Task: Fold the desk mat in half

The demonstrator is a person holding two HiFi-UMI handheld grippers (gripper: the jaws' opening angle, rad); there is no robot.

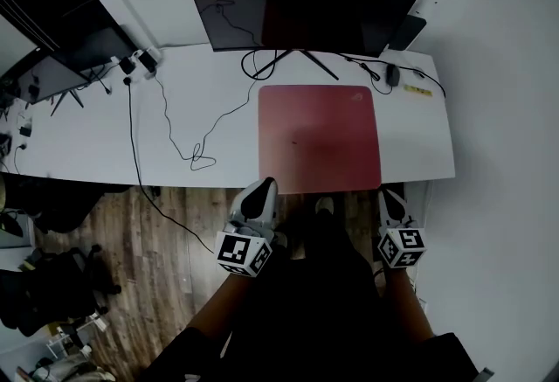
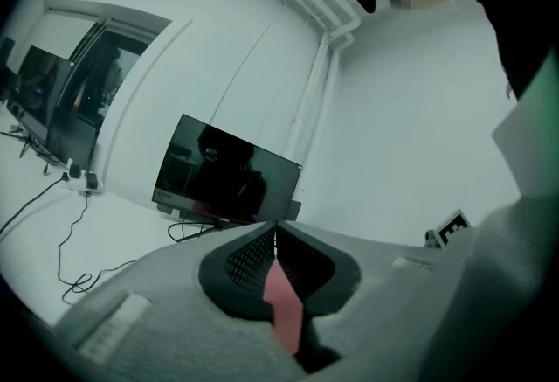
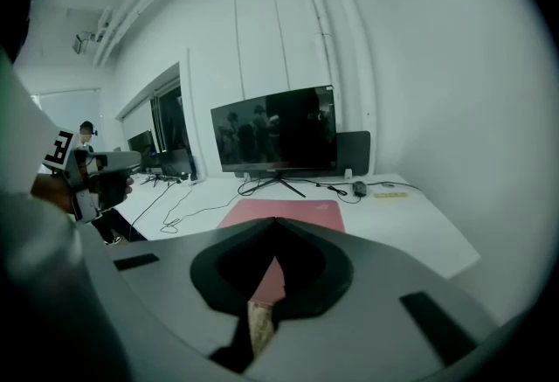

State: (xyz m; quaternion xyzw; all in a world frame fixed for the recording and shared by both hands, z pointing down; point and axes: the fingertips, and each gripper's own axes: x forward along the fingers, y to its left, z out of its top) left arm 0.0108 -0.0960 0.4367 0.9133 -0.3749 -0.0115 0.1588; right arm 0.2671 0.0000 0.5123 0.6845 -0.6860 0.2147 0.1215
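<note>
Matt red top on the desk mat (image 1: 319,137), cloth-like and smooth. Smooth white desk (image 1: 96,144), only a little shiny. Glossy dark screen on the monitor (image 1: 301,9). Brown wood-grain floor (image 1: 175,240). Matt grey plastic on the left gripper (image 1: 265,186), with finely ribbed black pads (image 2: 249,260).

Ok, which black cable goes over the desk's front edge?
The leftmost cable, running straight from the power strip; the other cable coils beside the desk mat, staying on top.
</note>
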